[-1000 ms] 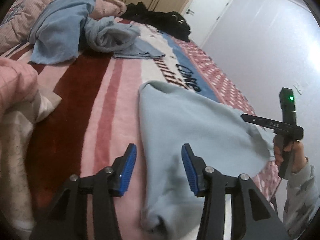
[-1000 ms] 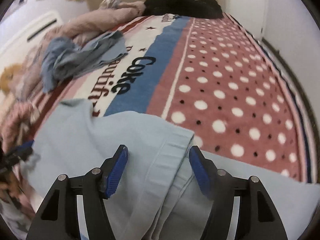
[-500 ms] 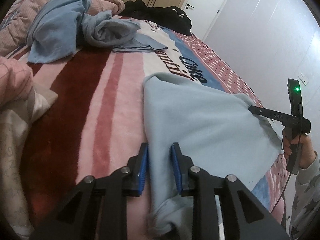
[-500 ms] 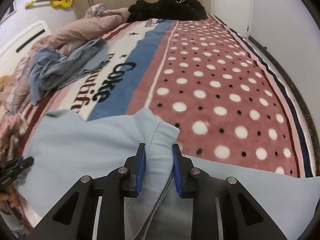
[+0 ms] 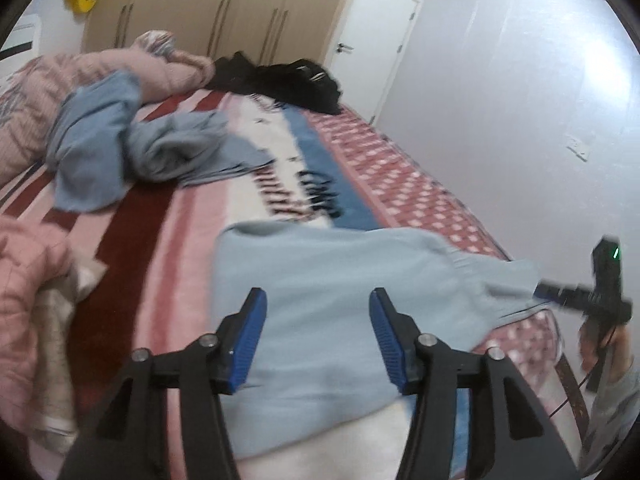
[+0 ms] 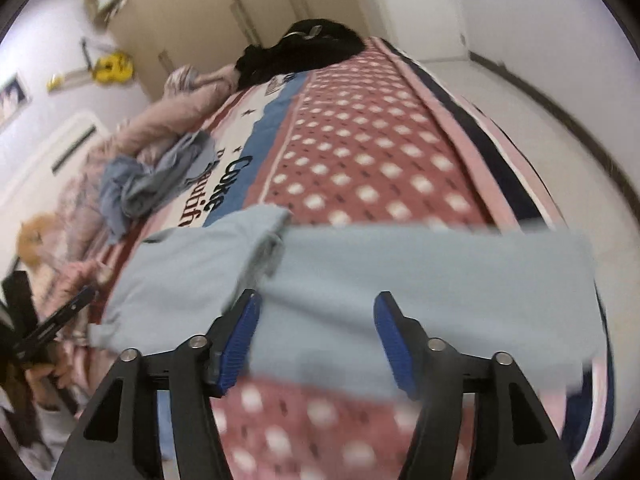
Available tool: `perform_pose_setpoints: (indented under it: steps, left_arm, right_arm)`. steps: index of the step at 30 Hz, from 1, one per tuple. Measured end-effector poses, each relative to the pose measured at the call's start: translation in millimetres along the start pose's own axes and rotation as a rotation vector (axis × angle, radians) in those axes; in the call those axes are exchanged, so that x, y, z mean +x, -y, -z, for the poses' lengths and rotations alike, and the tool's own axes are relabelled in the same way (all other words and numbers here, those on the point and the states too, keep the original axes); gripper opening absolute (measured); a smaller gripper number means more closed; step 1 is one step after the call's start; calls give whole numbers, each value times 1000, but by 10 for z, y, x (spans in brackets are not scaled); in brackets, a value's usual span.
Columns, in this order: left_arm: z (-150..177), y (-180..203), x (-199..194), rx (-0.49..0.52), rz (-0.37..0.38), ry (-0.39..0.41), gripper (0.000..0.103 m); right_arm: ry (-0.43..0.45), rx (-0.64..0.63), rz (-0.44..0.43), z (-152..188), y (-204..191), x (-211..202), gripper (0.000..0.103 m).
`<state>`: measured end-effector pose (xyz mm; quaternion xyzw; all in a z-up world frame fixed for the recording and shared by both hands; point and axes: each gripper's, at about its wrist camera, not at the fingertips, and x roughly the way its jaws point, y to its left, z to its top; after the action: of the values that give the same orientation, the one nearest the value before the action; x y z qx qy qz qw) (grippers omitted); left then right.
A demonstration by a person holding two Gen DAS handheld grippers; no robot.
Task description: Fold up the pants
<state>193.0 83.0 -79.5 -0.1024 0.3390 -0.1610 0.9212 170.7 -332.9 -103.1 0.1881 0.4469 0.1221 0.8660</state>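
1. The left wrist view shows the pants (image 5: 332,300) lying flat across the near end of the bed (image 5: 132,216), folded part toward the striped side. It also shows the right gripper (image 5: 560,294) past the pants' far right edge, in a hand (image 5: 618,344) with a patterned sleeve.
2. The right wrist view shows what the other does not: one long leg of the pants (image 6: 420,280) reaching to the bed's (image 6: 380,152) outer edge, with floor and a wall beyond.
3. In the right view the left gripper (image 6: 66,312) shows edge-on at the pants' far left side.
4. The left gripper (image 5: 316,336) points down over the pants. Its jaws have just been opening and now stand apart with nothing pinched, the cloth lying below them.
5. The right gripper (image 6: 316,340) tilts down over the leg. Its jaws have also just been opening and hold nothing.
6. Beyond the pants a heap of blue clothes (image 5: 132,152) and a pink quilt (image 5: 48,92) lie on the striped side; a black pile (image 5: 288,84) lies at the far end.
7. The dotted half of the bed beyond the pants is bare.
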Motion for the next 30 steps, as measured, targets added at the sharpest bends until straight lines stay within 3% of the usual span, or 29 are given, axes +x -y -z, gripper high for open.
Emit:
perform_pose_setpoints:
  steps: [1,5,10,14,17,19,20,22,23,27,30]
  left_arm:
    - [-21,114,-6,9,9,11,59]
    - [-80,492,8,54,41,29,62]
    - [-138,793,87,77,56,30,62]
    - [-158,820,132,63,36,31,62]
    - [-167,748,111,47,8,34,62]
    - [-169,650,70,34,-11,40,62]
    - [-165,594,46,26,-16,44,62]
    - [-160,471,-11,11,-29,56,62]
    - [-154,396,-55,0,-39,66,62]
    - [-120,83,-202,-53,-60,90,62]
    - [-72,-141,-314,-84,-65,95,62]
  right_arm:
    - [1,42,-10,107,124,-59,61]
    - [7,169,-53,452,534,-143,62]
    - [102,303,-149,484,904,-100,59]
    - [190,336,-134,318,959,-14,59]
    - [254,360,-65,185,965,47,56]
    - [276,385,-13,100,1008,87,46]
    - [281,385,30,49,1000,114,40]
    - [277,378,69,-39,966,164,12]
    - [273,375,74,-95,929,185,8]
    - [315,273,75,-323,548,109,6]
    - [336,125,20,-534,-75,93,6]
